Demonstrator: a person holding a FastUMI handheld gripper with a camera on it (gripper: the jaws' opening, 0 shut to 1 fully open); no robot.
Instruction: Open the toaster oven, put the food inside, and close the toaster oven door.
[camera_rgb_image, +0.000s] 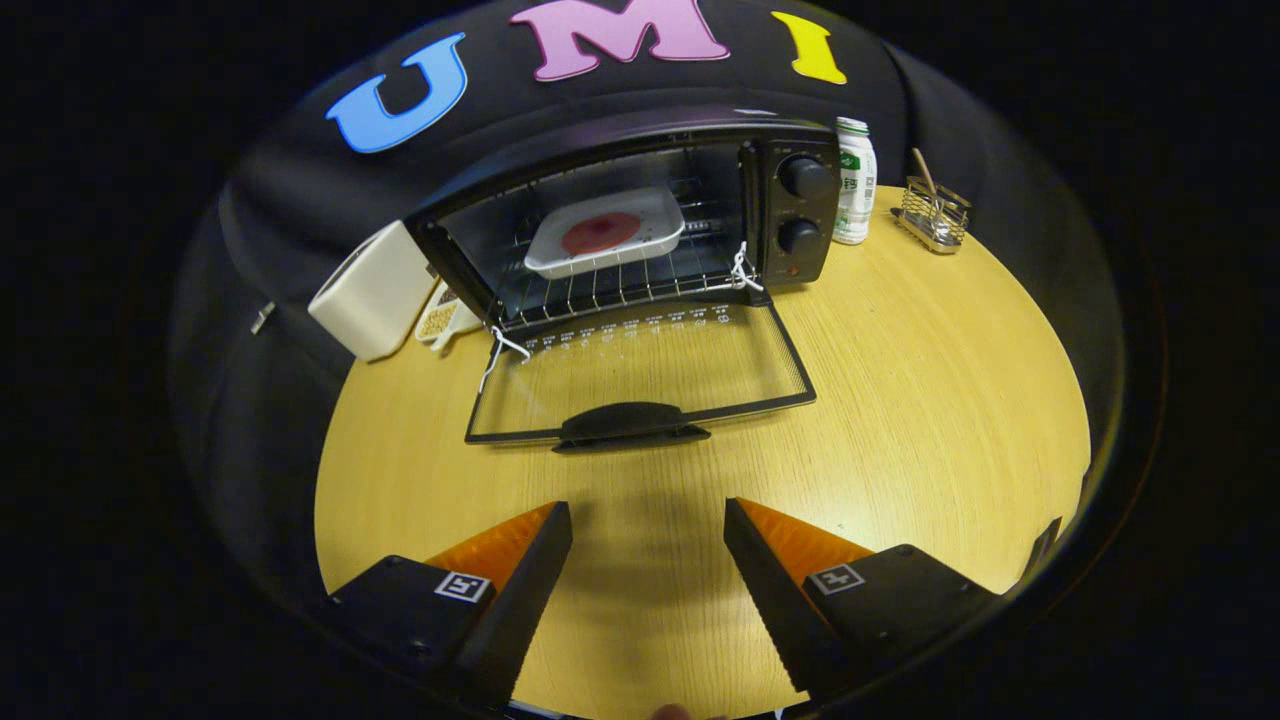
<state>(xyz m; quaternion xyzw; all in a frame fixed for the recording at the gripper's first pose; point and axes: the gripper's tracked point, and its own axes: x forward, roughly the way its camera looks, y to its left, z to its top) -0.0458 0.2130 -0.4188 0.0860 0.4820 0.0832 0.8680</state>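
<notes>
Spread wide apart and gripping nothing, the gripper (648, 520) is hovering over bare wooden table (930, 400), and I am seeing only tabletop between its two fingers. Just ahead of them the toaster oven door (640, 375) is lying folded down flat, its dark handle (632, 424) pointing toward me. Beyond the door the toaster oven (640, 215) is standing open, and the white tray (605, 232) carrying the round reddish food (600, 232) is sitting on the wire rack inside. Judging by that, I am reading the opening and the loading as done, with only the closing left to do. I am expecting to bring the fingers forward and under the handle to swing the door up. Beside the oven a white box (372, 290) is leaning on one side, and a bottle (854, 180) and a small wire rack (935, 215) are standing on the other.
</notes>
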